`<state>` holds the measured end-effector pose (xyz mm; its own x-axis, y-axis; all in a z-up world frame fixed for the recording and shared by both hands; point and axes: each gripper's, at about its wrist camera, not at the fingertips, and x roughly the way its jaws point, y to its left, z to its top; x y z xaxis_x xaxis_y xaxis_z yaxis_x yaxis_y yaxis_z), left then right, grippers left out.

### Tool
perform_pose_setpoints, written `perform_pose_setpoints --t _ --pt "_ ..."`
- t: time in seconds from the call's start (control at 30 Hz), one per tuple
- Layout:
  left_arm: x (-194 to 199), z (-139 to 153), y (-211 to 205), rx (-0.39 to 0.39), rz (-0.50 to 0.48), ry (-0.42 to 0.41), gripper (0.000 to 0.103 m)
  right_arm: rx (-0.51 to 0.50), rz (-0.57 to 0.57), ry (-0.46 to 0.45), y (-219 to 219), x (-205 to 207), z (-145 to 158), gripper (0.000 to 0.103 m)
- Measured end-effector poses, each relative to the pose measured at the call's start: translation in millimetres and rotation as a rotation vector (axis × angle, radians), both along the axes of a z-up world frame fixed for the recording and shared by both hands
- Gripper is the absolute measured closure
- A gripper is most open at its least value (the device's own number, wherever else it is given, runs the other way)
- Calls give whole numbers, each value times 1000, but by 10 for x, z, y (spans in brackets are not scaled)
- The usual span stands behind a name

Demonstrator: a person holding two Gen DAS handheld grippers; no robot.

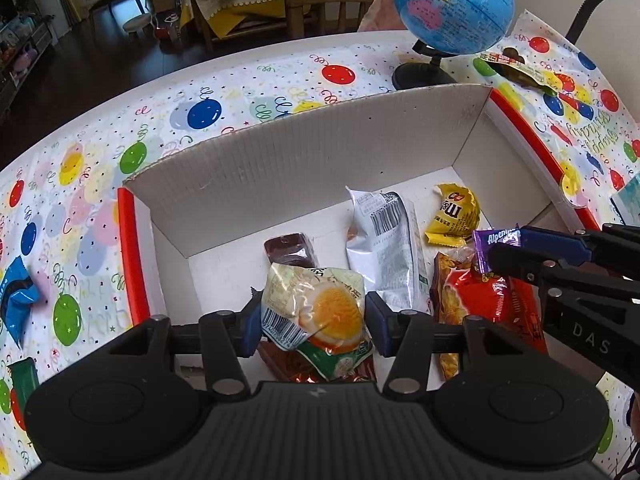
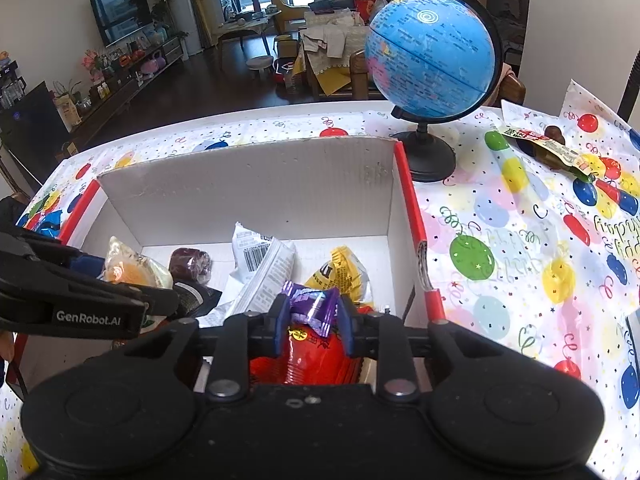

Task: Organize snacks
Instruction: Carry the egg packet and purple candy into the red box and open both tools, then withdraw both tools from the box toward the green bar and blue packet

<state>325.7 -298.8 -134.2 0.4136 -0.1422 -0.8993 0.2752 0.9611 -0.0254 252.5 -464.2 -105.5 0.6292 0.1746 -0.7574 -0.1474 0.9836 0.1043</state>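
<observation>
Left wrist view looks down into a white cardboard box [image 1: 304,152] with red edges, standing on a table covered by a balloon-print cloth [image 1: 200,92]. Over the near part of that box, the left gripper [image 1: 312,322] has an egg-picture snack packet [image 1: 316,312] between its blue pads; whether the pads press on it cannot be told. From the right side of the box, the right gripper [image 1: 500,250] reaches in with a purple candy wrapper [image 1: 494,240] at its fingertips; in the right wrist view this gripper [image 2: 312,316] has the wrapper [image 2: 310,306] crumpled between its blue pads, which touch it on both sides. Inside the box lie a silver packet [image 1: 384,248] near the middle, a yellow candy bag [image 1: 456,212] toward the far right corner, a dark brown wrapped piece [image 1: 290,250] beside the silver packet, and a red snack bag [image 1: 480,308] at the near right, below the purple wrapper. Beyond the box's far wall stands a blue globe [image 1: 452,4] on a black stand. Left of the box on the cloth lies a blue packet [image 1: 18,296]; right of the globe, well away from the box, lies another small packet [image 1: 516,66].
</observation>
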Motion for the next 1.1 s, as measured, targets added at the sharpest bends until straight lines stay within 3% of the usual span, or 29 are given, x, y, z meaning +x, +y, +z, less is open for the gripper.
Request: perform_pose_setpoints --t 0.23,1.0,1.1 --pt "-62 79 56 -25 11 -8 41 16 -3 3 -4 -57 26 69" --pt "-736 815 439 -124 26 -139 34 87 36 -115 169 -682 651 38" --pt "-828 902 546 -136 33 -152 34 95 50 -131 254 -746 731 30"
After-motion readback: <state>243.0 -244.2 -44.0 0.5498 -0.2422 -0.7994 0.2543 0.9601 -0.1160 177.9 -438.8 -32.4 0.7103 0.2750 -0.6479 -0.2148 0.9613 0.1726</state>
